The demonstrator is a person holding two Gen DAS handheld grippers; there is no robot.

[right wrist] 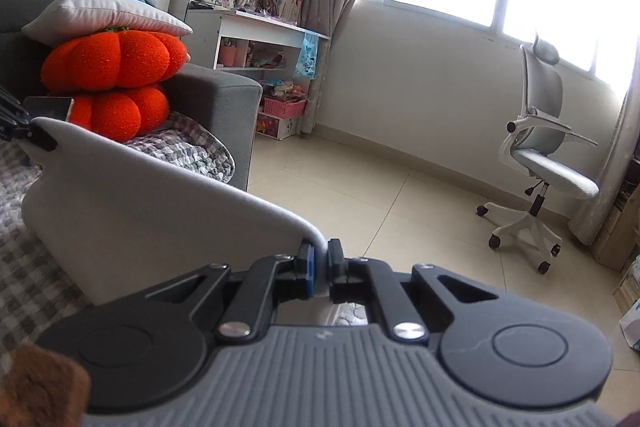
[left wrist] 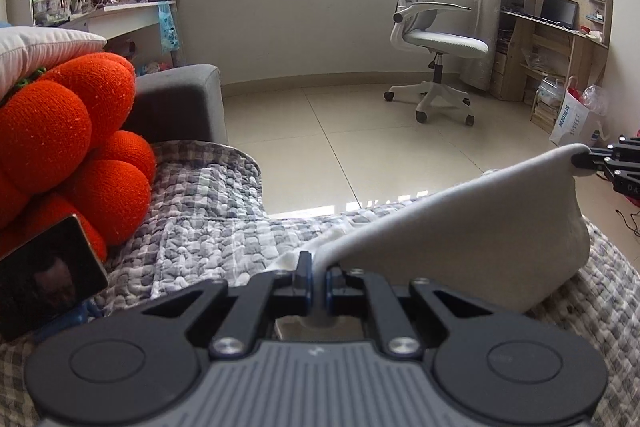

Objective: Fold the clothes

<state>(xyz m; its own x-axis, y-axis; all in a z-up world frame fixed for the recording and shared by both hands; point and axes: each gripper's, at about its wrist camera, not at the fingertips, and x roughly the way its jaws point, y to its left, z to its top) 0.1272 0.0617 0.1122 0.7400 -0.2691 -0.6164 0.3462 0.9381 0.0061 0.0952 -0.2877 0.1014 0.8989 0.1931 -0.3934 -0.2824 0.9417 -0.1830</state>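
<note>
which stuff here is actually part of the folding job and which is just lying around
Part of the job:
- grey garment
- left gripper, shut on it
- right gripper, shut on it

Just lying about:
- orange pumpkin cushions
- office chair
- checked sofa cover

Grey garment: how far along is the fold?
Done: both corners are pinched. The left claw and the right claw are each shut on an edge of the grey garment. In hand: the cloth is stretched between them, its top edge lifted above the checked blanket. Left: no crease shows yet; it remains to be folded over and laid flat.
</note>
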